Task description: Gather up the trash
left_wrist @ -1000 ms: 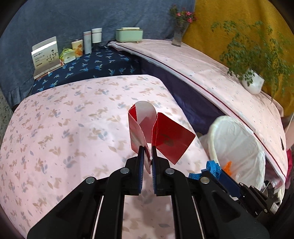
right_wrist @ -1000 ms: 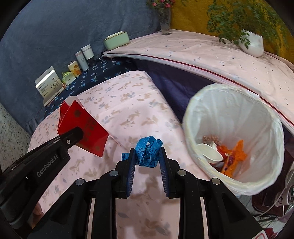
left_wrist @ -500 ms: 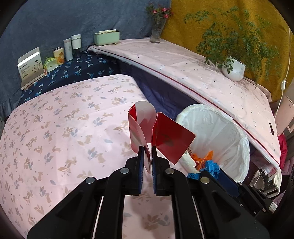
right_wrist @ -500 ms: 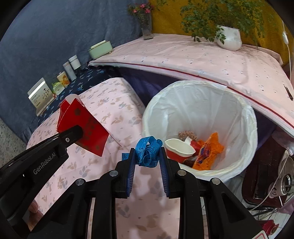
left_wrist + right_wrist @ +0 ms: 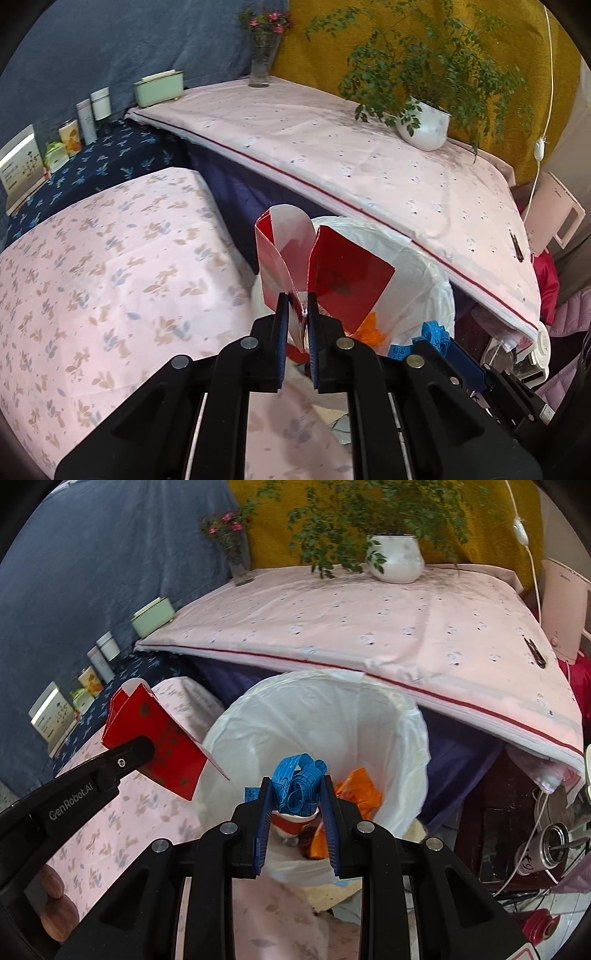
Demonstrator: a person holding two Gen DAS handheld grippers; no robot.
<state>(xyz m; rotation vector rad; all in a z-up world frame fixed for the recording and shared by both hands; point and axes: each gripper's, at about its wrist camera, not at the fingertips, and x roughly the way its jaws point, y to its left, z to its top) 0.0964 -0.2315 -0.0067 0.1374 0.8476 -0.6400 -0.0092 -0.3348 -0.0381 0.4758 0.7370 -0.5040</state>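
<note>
The left gripper (image 5: 295, 317) has just been easing its jaws apart a little, yet the folded red paper (image 5: 347, 284) stands pinched between them, over the near rim of the white-lined trash bin (image 5: 369, 716). To its right, the right gripper (image 5: 295, 794) has its jaws closed on a bundled blue measuring tape (image 5: 297, 784) above the bin's mouth

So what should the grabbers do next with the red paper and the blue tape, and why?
Probably open the right gripper first: its blue measuring tape already hangs over the white-lined bin, above the orange wrapper. The left gripper, whose jaws have just been opening around the red folded paper, looks near the rim.
</note>
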